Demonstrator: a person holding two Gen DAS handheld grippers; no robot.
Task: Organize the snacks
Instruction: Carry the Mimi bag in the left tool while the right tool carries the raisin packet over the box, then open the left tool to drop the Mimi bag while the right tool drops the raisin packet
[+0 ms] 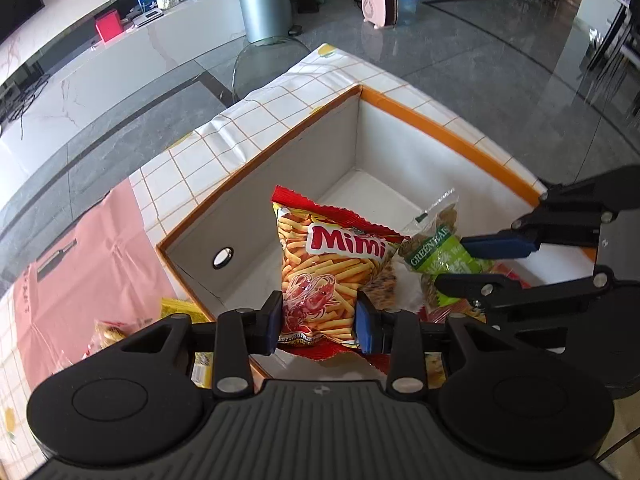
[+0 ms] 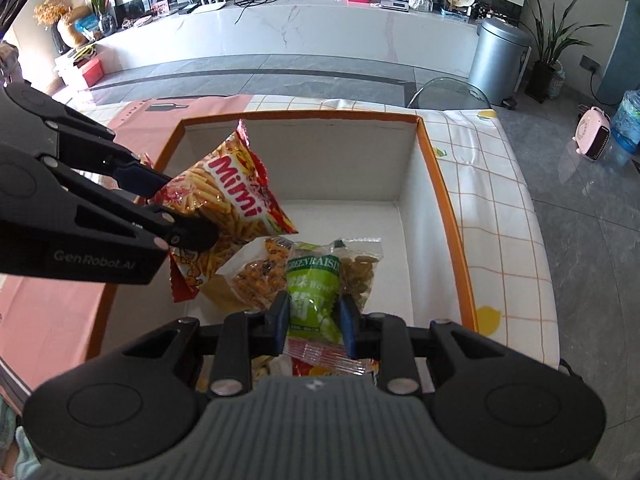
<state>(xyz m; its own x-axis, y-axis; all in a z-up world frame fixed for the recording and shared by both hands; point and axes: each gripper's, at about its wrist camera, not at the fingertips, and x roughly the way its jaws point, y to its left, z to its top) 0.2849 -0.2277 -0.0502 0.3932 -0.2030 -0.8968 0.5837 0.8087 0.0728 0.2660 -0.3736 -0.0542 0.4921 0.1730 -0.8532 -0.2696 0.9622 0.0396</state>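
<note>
The red Mimi bag hangs upright, pinched low between the left gripper's pads — the green raisin packet sits likewise in the right gripper, above the orange-rimmed box.

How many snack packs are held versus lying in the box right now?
Held in grippers: 2, the Mimi bag in the left gripper and the green raisin pack in the right gripper.
Lying in the box: at least 2, the clear orange-snack pack and the red-striped packet.
Total: at least 4.

Camera setup: two wrist fisheyes, both angled down, close over your box.
Your left view faces its far corner; your right view faces its far wall; both share its interior.
</note>
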